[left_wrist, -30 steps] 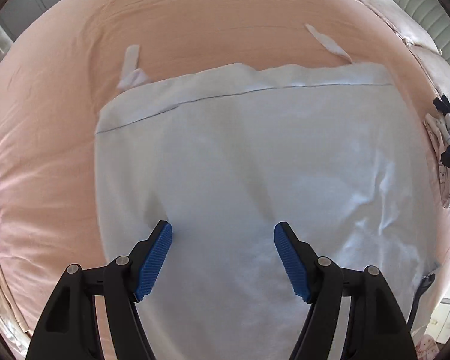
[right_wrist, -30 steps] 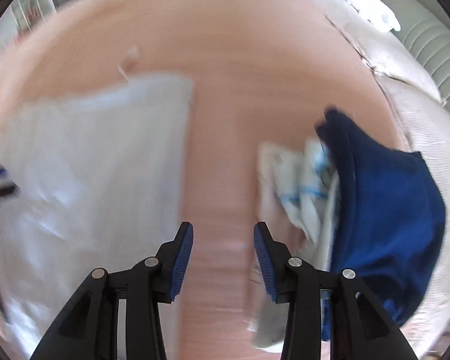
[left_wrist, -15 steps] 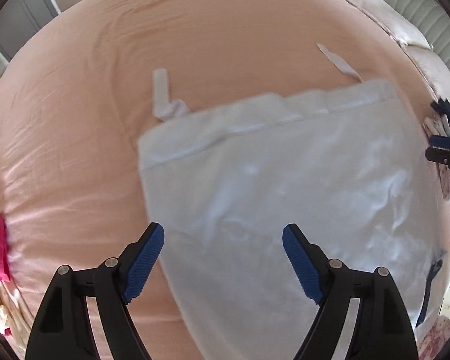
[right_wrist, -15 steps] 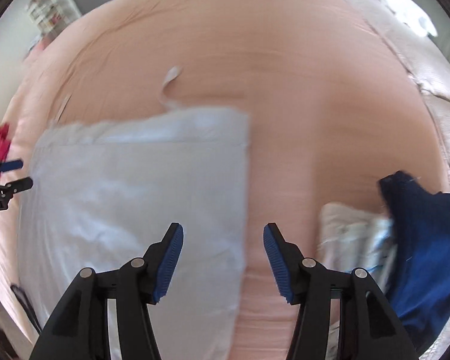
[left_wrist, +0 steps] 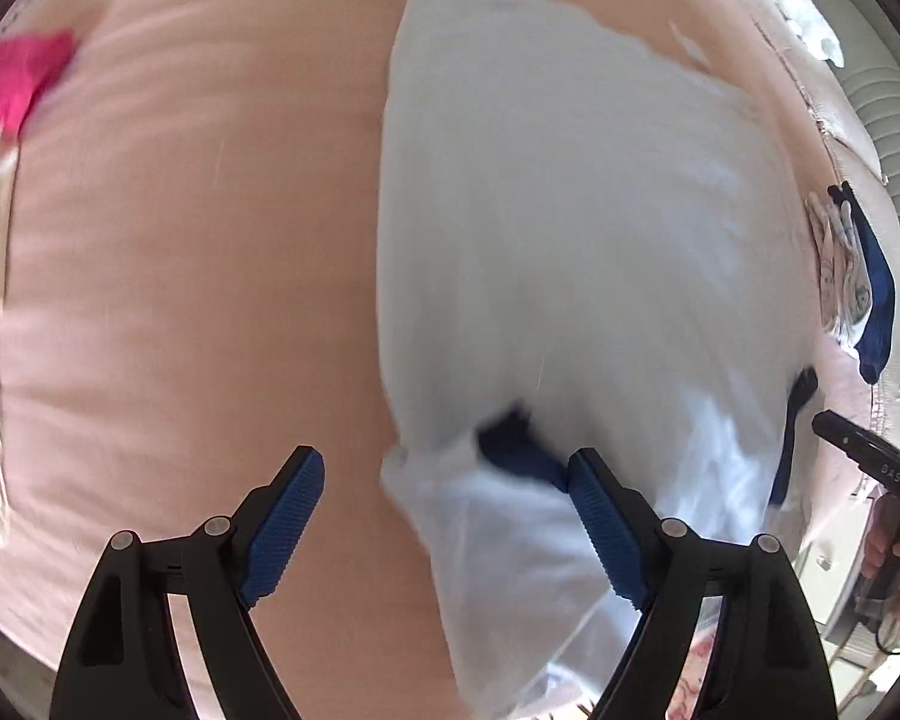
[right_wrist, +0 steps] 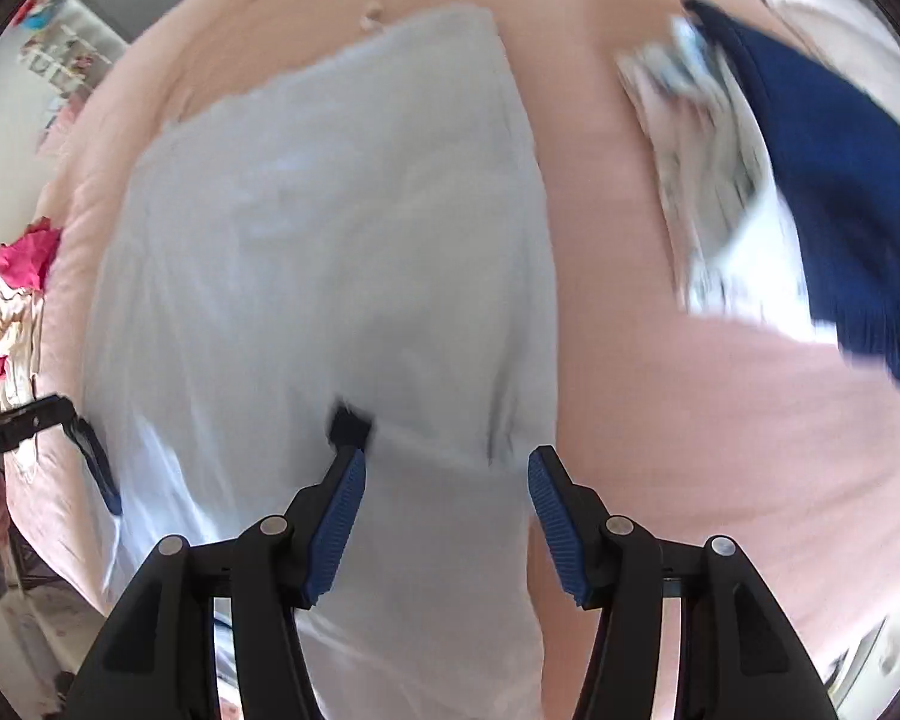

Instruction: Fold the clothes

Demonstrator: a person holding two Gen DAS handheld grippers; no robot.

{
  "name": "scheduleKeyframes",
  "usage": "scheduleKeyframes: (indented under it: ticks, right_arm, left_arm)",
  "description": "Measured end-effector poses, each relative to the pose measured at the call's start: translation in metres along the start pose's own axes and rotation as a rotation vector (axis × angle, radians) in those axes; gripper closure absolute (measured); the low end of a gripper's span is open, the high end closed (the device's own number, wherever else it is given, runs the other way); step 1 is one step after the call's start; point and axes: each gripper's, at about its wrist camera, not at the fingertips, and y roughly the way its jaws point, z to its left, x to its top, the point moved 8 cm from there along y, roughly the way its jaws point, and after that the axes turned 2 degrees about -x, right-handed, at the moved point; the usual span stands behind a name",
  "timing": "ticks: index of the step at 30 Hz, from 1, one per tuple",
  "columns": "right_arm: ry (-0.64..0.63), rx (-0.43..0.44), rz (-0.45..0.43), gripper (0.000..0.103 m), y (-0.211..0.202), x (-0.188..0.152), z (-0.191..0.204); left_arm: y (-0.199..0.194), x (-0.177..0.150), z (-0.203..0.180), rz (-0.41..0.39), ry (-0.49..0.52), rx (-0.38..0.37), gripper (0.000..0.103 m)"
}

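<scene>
A pale blue-white garment (left_wrist: pixel 570 240) lies spread on the pink bedsheet (left_wrist: pixel 180 270), filling the centre and right of the left wrist view and the centre-left of the right wrist view. No container shows in either view. The left gripper (left_wrist: pixel 444 522) points down over the garment's lower left edge, jaws wide apart, nothing between them. The right gripper (right_wrist: pixel 447 516) points down over the garment's lower right part, jaws apart and not pressing the cloth. A folded patterned piece (right_wrist: pixel 702 180) and a navy garment (right_wrist: pixel 840 180) lie at upper right; pink clothing (right_wrist: pixel 24 258) sits at far left.
</scene>
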Motion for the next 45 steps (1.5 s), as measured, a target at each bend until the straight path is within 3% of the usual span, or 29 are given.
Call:
scheduleKeyframes:
  ticks: [2, 6, 8, 11, 14, 18, 22, 23, 24, 28, 29, 30, 31, 35, 40, 42, 45]
  right_arm:
    - [0.073, -0.023, 0.069, 0.047, 0.006, -0.037, -0.016]
    - [0.143, -0.097, 0.097, 0.047, 0.002, -0.082, -0.038]
    - [0.186, -0.112, 0.097, 0.047, -0.004, -0.096, -0.045]
    - [0.203, -0.138, 0.039, 0.047, -0.027, -0.099, -0.037]
    - [0.112, -0.089, 0.008, 0.047, -0.041, -0.103, -0.001]
    - [-0.036, 0.019, 0.109, 0.047, -0.024, -0.131, 0.068]
    - [-0.124, 0.105, 0.157, 0.046, -0.022, -0.156, 0.122]
    - [-0.130, 0.109, 0.162, 0.047, -0.021, -0.161, 0.128]
    - [-0.132, 0.110, 0.166, 0.047, -0.022, -0.165, 0.133]
    - [-0.083, 0.078, 0.164, 0.047, -0.027, -0.171, 0.121]
    - [-0.075, 0.065, 0.153, 0.047, -0.029, -0.170, 0.115]
    - [-0.068, 0.052, 0.145, 0.047, -0.031, -0.169, 0.109]
    - [-0.063, 0.038, 0.143, 0.047, -0.033, -0.169, 0.103]
    - [-0.049, 0.005, 0.135, 0.047, -0.040, -0.169, 0.087]
    - [-0.115, -0.047, 0.168, 0.046, -0.043, -0.184, 0.080]
    - [-0.134, -0.069, 0.191, 0.046, -0.044, -0.193, 0.073]
    - [-0.107, -0.047, 0.164, 0.047, -0.057, -0.197, 0.069]
  left_arm:
    - [0.011, -0.033, 0.007, 0.046, -0.008, 0.067, 0.022]
    - [0.029, -0.077, 0.017, 0.106, 0.033, 0.266, 0.022]
    - [0.033, -0.088, 0.015, 0.123, -0.007, 0.232, 0.023]
    - [0.031, -0.093, -0.006, 0.105, -0.049, 0.089, 0.023]
    - [0.045, -0.095, -0.018, 0.132, 0.010, 0.128, 0.024]
    - [0.045, -0.083, -0.036, 0.104, -0.110, -0.056, 0.025]
    - [0.052, -0.090, -0.045, 0.118, -0.020, 0.033, 0.025]
    - [0.058, -0.091, -0.044, 0.129, -0.012, 0.057, 0.033]
    - [0.064, -0.091, -0.044, 0.132, -0.014, 0.078, 0.048]
    - [0.077, -0.082, -0.043, 0.131, -0.052, 0.101, 0.056]
    - [0.075, -0.080, -0.042, 0.127, -0.057, 0.105, 0.068]
    - [0.073, -0.078, -0.040, 0.124, -0.043, 0.129, 0.087]
    - [0.071, -0.077, -0.041, 0.124, -0.008, 0.157, 0.092]
    - [0.071, -0.068, -0.050, 0.149, 0.168, 0.246, 0.095]
    - [0.075, -0.062, -0.042, 0.216, 0.096, 0.078, 0.092]
    - [0.064, -0.056, -0.039, 0.192, 0.104, 0.054, 0.090]
    - [0.042, -0.035, -0.051, 0.081, 0.178, 0.083, 0.090]
